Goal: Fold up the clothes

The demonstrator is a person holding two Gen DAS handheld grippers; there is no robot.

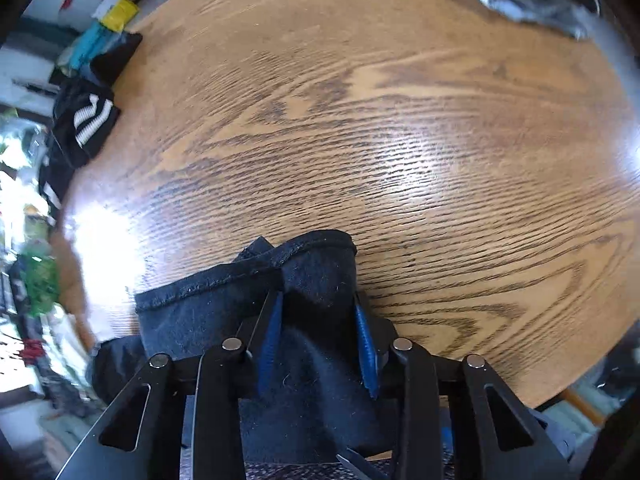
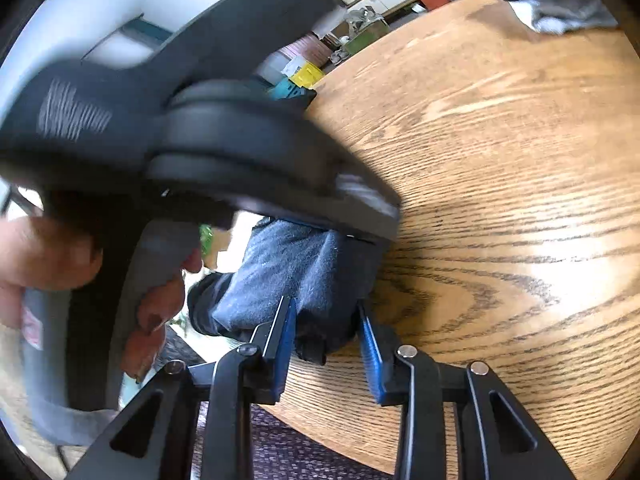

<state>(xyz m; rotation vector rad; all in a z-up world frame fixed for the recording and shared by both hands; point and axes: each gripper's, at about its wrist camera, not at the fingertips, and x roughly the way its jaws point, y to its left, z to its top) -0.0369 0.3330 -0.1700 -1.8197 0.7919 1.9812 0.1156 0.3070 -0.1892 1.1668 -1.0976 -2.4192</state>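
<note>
A dark navy garment [image 1: 248, 304] lies bunched at the near edge of the round wooden table [image 1: 360, 120]. Its stitched hem faces the table's middle. My left gripper [image 1: 320, 312] is shut on it, and the fabric fills the gap between the blue pads [image 1: 272, 332] and covers their tips. In the right wrist view the same garment [image 2: 288, 264] hangs from the blurred black left gripper [image 2: 372, 216], which a hand [image 2: 40, 252] holds. My right gripper [image 2: 326, 308] is closed around the garment's lower bunched end, just over the table edge.
A black garment with white stripes [image 1: 88, 120] hangs over the table's left edge. Grey and white clothes [image 1: 540, 0] are heaped at the far right of the table [image 2: 520, 200], seen also as a pile [image 2: 568, 8] in the right wrist view. Cluttered shelves stand beyond the table.
</note>
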